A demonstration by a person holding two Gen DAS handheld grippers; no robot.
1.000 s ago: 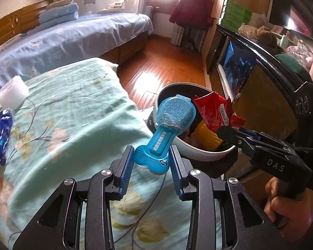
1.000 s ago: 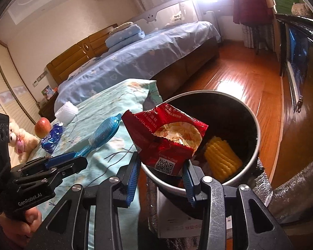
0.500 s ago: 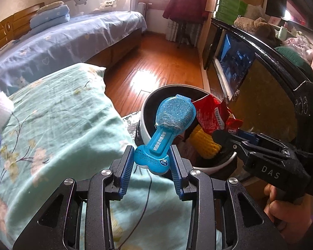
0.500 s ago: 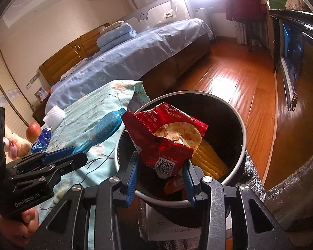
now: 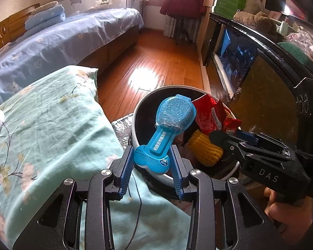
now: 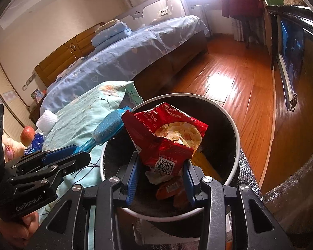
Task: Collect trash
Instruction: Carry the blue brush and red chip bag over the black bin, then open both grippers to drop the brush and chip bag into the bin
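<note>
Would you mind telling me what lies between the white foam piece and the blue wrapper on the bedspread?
A red apple sits between the white foam piece and the blue wrapper; only the right wrist view shows it.

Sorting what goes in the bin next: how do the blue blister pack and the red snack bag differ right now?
The blue blister pack is stiff moulded plastic, paddle-shaped; the red snack bag is crumpled foil, torn open. The pack sits in the left gripper, the bag in the right gripper. The pack hangs over the bin's near rim, the bag over its middle. Both are gripped by their lower ends.
</note>
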